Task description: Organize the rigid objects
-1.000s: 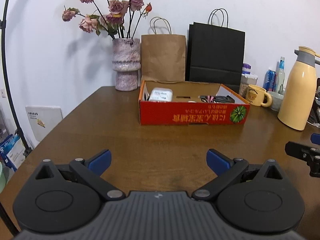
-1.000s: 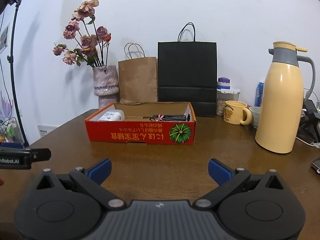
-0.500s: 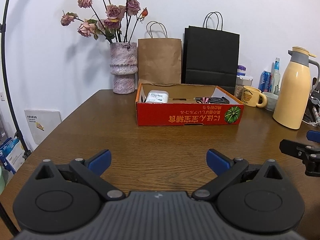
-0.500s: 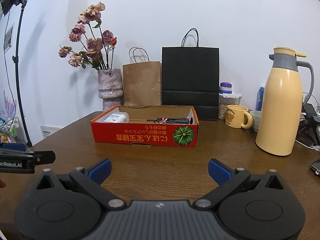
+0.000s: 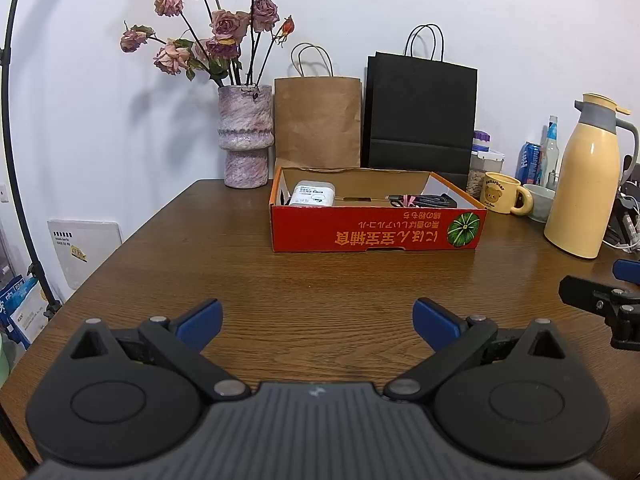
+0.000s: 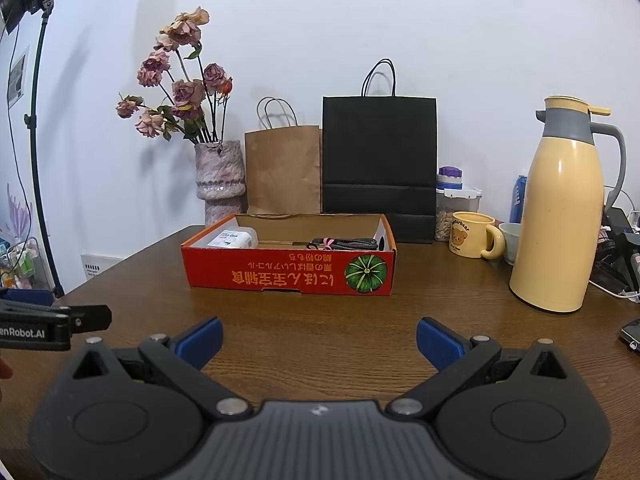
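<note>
A red cardboard box stands on the brown wooden table, also in the right wrist view. Inside it lie a white case at the left and a black cable with a pink tie at the right. My left gripper is open and empty, low over the table, well short of the box. My right gripper is open and empty, also short of the box. Each gripper shows at the edge of the other's view.
A vase of dried roses, a brown paper bag and a black paper bag stand behind the box. A yellow mug, a cream thermos jug and a phone are at the right. A light stand is left.
Both grippers have pulled back and tilted up slightly; the box looks farther and sits lower in both views. Both stay open and empty.
</note>
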Tool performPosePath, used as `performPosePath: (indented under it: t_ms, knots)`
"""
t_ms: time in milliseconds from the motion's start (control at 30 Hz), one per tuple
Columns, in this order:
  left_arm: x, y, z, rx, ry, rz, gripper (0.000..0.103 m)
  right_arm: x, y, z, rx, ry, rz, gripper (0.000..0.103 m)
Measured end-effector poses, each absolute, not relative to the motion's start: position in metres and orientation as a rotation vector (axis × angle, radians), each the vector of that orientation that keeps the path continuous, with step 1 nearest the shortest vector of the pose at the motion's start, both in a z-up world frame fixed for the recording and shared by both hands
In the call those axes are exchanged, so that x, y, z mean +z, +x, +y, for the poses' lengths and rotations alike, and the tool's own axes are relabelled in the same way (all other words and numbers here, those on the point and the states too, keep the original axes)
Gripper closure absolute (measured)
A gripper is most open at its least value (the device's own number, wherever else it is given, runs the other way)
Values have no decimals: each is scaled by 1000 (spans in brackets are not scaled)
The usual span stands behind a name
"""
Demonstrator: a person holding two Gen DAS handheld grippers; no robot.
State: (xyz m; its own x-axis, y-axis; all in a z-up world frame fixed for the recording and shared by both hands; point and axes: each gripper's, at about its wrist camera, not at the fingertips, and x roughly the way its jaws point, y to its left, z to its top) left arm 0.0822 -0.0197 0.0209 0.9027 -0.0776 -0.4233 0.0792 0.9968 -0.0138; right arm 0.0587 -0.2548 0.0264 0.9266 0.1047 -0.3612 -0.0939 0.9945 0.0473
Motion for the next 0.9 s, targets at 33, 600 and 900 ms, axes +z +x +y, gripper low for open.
performPosePath:
  t_ms: [33,600,900]
  knots:
    - [21,82,-20,-82,4,437,0,26,59,-255,102,29,372,0]
    - [22,79,-22,-92,12,421,0,28,59,-255,101,29,371,0]
    - [23,77,-22,-81,13,411,0,29,60,-255,103,31,371,0]
